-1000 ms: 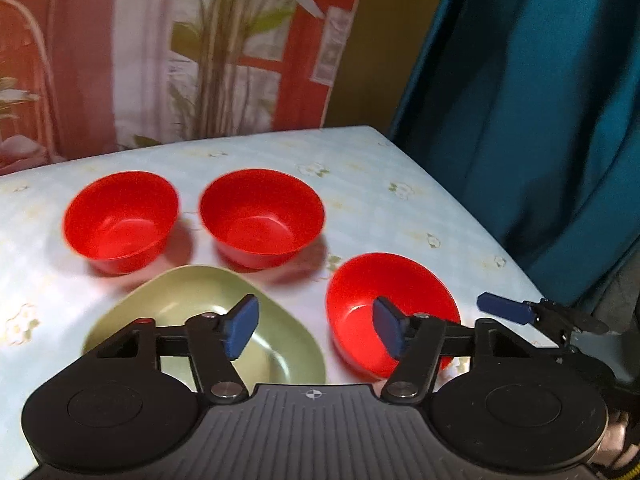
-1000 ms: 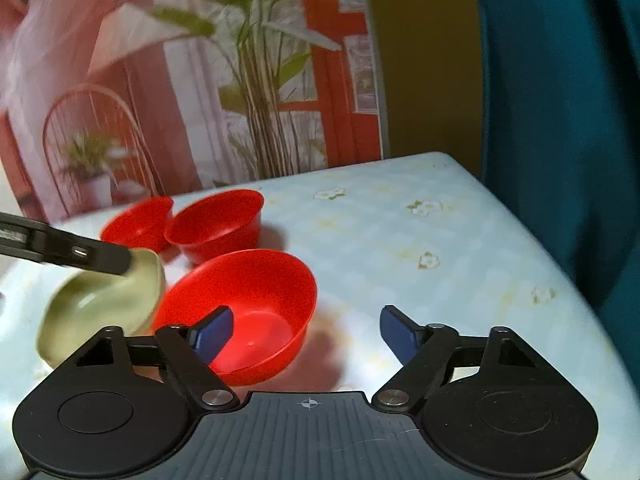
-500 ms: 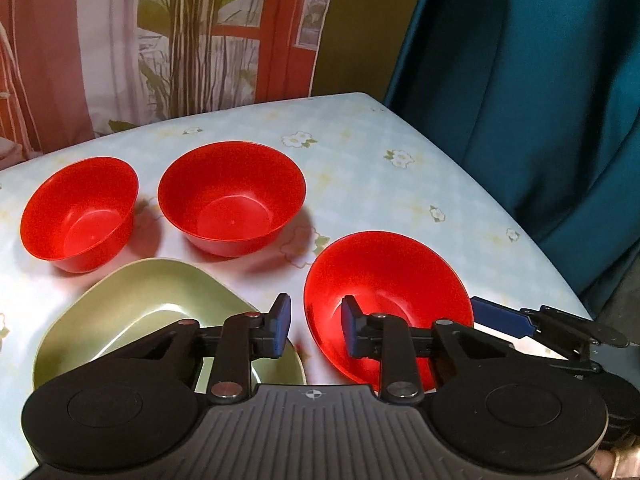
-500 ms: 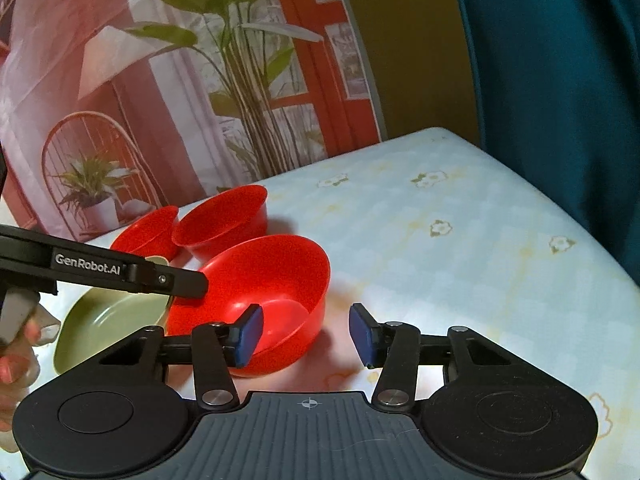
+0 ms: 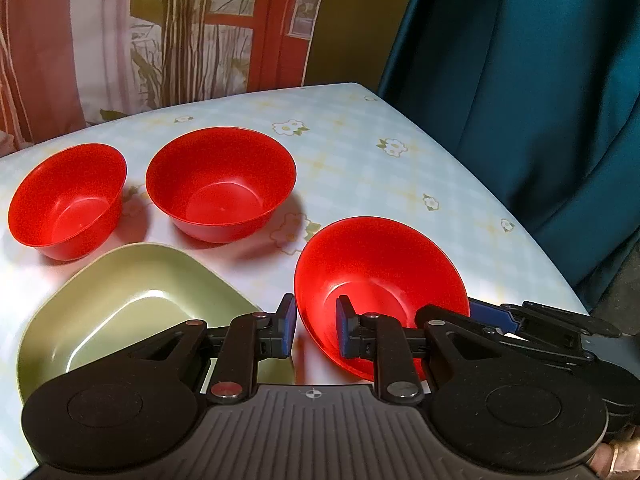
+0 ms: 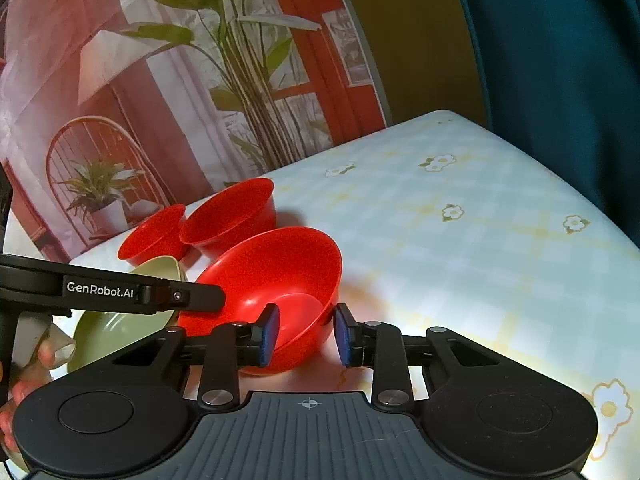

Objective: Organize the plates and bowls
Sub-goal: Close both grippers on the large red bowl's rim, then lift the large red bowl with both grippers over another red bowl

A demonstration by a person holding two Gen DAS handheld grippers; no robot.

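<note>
Three round red plastic bowls and one pale green rounded-square plastic plate are seen on a bench (image 5: 360, 128) covered with a light blue checked, flower-printed cloth. The nearest red bowl (image 5: 380, 280) is straddled on opposite sides of its rim by both grippers. In the left wrist view, the left gripper (image 5: 316, 328) is seen with its blue-padded fingers (image 5: 287, 326) closing, the bowl's near-left wall standing between them; a sliver of gap seems to remain on the outer side, so firm contact cannot be confirmed. In the right wrist view, the right gripper (image 6: 306, 334) is likewise closing around the bowl's right-hand wall, one pad inside and one outside, and pressure on the wall cannot be made out there either. The bowl appears tilted, though whether its base is off the cloth is hidden by the gripper bodies. The green plate (image 5: 132, 304) lies just left of this bowl; its near edge is covered by the left gripper's body. The two other red bowls (image 5: 220, 184) (image 5: 68, 200) are set side by side farther back, apart from the plate. A person's fingertips (image 6: 24, 392) are cut off at the lower left edge of the right wrist view.
</note>
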